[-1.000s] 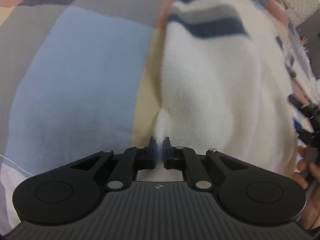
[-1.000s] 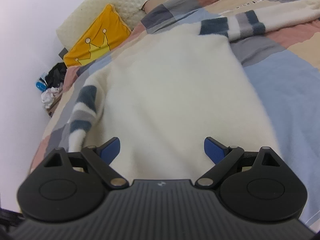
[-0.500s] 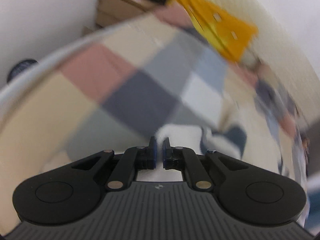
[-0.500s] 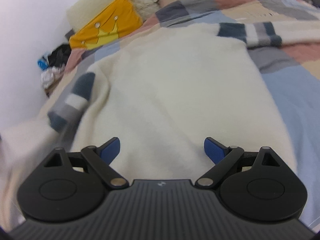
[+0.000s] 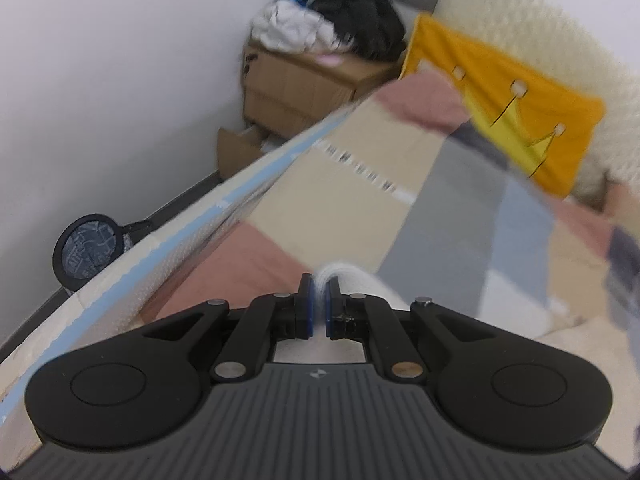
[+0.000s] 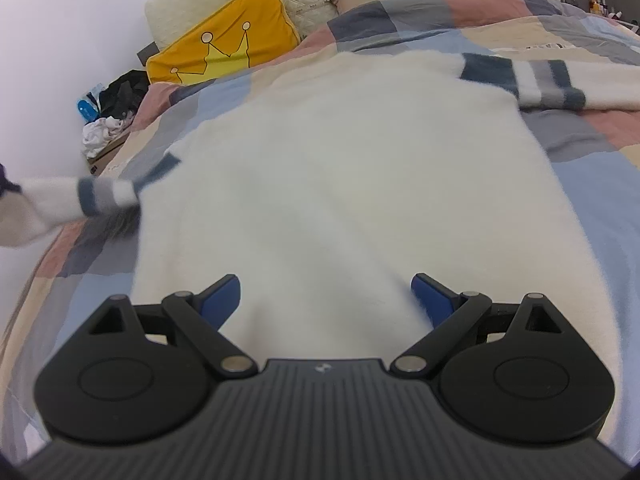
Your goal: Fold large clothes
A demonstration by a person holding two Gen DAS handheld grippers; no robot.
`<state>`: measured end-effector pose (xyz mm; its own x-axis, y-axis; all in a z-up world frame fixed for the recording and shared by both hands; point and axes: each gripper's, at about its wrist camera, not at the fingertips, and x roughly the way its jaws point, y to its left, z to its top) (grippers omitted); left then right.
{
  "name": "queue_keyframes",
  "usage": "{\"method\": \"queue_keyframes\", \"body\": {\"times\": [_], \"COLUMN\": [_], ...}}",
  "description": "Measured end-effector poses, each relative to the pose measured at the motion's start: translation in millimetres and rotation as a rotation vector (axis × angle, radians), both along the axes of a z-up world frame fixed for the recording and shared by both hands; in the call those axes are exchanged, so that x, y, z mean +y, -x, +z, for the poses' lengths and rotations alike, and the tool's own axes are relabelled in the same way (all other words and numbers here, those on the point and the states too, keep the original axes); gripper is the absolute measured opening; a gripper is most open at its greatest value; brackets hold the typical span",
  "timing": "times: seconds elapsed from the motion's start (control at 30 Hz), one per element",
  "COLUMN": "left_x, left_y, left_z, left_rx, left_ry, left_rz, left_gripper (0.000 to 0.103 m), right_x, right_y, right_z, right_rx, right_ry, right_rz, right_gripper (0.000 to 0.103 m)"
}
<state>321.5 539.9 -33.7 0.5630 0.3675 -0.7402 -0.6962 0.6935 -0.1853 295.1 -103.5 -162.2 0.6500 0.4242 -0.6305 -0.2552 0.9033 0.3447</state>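
White sweater (image 6: 352, 184) spread on bed (image 6: 592, 184), frame centre. Left gripper (image 5: 318, 304) clamped on sleeve (image 6: 68, 200), stretched at left edge. Right gripper (image 6: 326, 298) open above hem. Risk: thin pinch slips under tension; body drags, wrinkles.

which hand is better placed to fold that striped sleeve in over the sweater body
Left. The left gripper is already shut on the sleeve, lifted beside the sweater; the right gripper is open and holds nothing.
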Motion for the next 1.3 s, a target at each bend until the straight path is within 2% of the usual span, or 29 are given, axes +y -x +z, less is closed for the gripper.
{"method": "queue_keyframes", "body": {"times": [0.07,0.17,0.23,0.33,0.43,0.57,0.63,0.7,0.9,1.0,1.17,1.3], "left_x": [8,19,25,26,21,13,5,-7,-61,-97,-180,-251], "left_y": [-10,-9,-5,-1,3,6,13,23,59,79,102,108], "left_z": [-31,-76,-94,-106,-105,-99,-90,-80,-49,-39,-37,-46], "left_rx": [0.046,0.083,0.068,0.065,0.069,0.145,0.152,0.157,0.141,0.112,0.062,0.013], "left_ry": [0.007,0.062,0.08,0.087,0.078,0.067,0.062,0.063,0.049,0.087,0.194,0.305], "left_rz": [-0.005,0.012,0.014,0.015,0.024,0.023,0.026,0.023,-0.028,-0.069,-0.157,-0.221], "left_gripper": [0.006,0.007,0.007,0.012,0.022,0.054,0.059,0.071,0.073,0.073,0.073,0.073], "right_x": [2,5,5,7,12,14,12,9,1,-4,-18,-30], "right_y": [1,2,0,-2,-3,-2,-2,-2,2,6,15,22], "right_z": [1,1,0,-1,-3,-2,-1,0,6,9,15,17], "right_rx": [0.0,0.007,0.02,0.028,0.04,0.03,0.031,0.034,0.027,0.019,-0.01,-0.009], "right_ry": [-0.004,0.011,0.011,0.011,0.031,0.052,0.039,0.02,-0.032,-0.051,-0.069,-0.105], "right_rz": [-0.008,-0.021,-0.036,-0.047,-0.041,-0.032,-0.036,-0.042,-0.036,-0.03,-0.051,-0.05], "right_gripper": [0.095,0.093,0.093,0.094,0.095,0.095,0.094,0.093,0.092,0.092,0.092,0.092]}}
